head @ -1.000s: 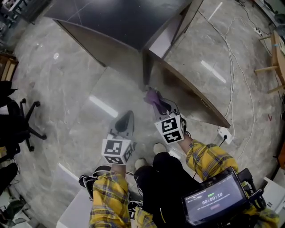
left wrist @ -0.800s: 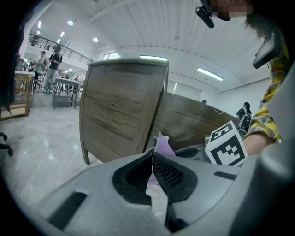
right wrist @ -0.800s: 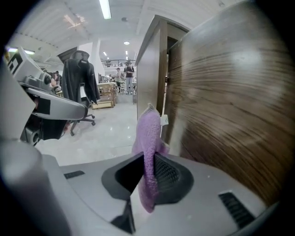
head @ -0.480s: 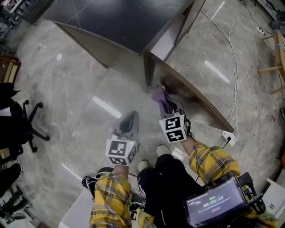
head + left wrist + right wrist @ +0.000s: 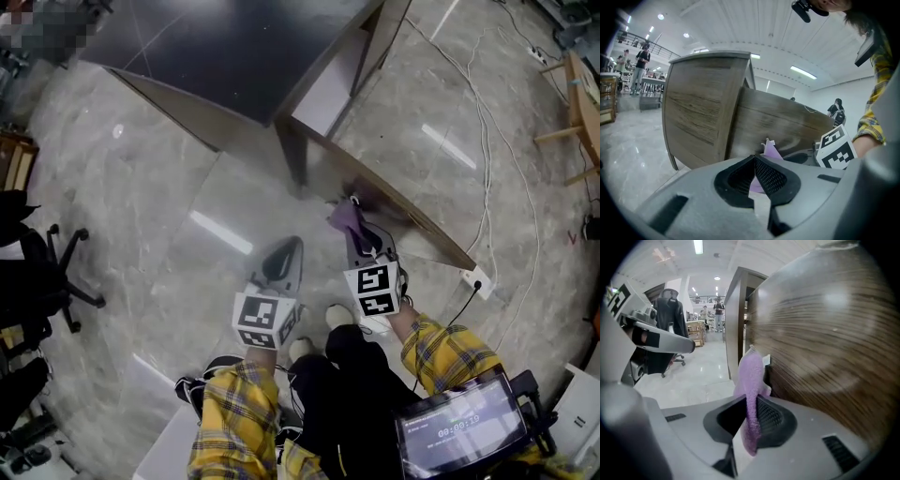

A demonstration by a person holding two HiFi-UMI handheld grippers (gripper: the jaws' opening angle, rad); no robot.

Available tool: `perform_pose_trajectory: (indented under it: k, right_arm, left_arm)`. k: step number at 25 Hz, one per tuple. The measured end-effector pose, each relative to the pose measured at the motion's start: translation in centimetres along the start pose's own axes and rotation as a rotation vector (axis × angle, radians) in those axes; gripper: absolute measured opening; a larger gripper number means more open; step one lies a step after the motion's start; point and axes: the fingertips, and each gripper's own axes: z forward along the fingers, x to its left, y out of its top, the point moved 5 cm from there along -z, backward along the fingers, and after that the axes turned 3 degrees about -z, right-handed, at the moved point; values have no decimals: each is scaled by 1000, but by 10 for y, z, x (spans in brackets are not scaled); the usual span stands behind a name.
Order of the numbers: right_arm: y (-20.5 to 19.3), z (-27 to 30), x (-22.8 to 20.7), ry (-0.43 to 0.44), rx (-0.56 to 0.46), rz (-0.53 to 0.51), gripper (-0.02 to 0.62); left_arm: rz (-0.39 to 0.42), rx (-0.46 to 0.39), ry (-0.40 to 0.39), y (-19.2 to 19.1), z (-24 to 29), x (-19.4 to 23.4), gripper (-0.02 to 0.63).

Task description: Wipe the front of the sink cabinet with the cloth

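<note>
My right gripper [image 5: 352, 230] [image 5: 751, 416] is shut on a purple cloth [image 5: 345, 216] [image 5: 751, 380], which sticks up between its jaws. The cloth's tip lies close against the wood-grain front of the sink cabinet [image 5: 398, 211] [image 5: 820, 348]. My left gripper [image 5: 284, 261] [image 5: 754, 176] hangs to the left of it, above the floor, jaws shut with nothing between them. In the left gripper view the cloth [image 5: 769, 149] shows beyond the jaws, in front of the cabinet [image 5: 783, 126]. The cabinet's dark top [image 5: 244, 47] fills the upper middle of the head view.
A white cable [image 5: 487, 159] runs over the marble floor to a power strip [image 5: 476, 279] right of the cabinet. A black office chair [image 5: 42, 281] stands at far left. A wooden stool [image 5: 577, 112] is at far right. My feet [image 5: 337, 314] are just below the grippers.
The right gripper with the cloth has slid a little rightward and toward me along the cabinet front. The left gripper has drifted right alongside it.
</note>
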Motion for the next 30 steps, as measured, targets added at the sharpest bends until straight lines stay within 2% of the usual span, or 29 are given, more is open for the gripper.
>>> perform_pose_trajectory:
  k: [9,21,30]
  right_arm:
    - [-33,-46,-20,-43,53,48,51]
    - [-81,-105,-49,-104,110,35,51]
    - [-91,-143,-56,-128,131,42,51]
  left_arm:
    - [44,35,-85,5,11,-39,8]
    - [52,70,-164,2,15,-86,8]
    - [67,87,-202,11,8,-114,8]
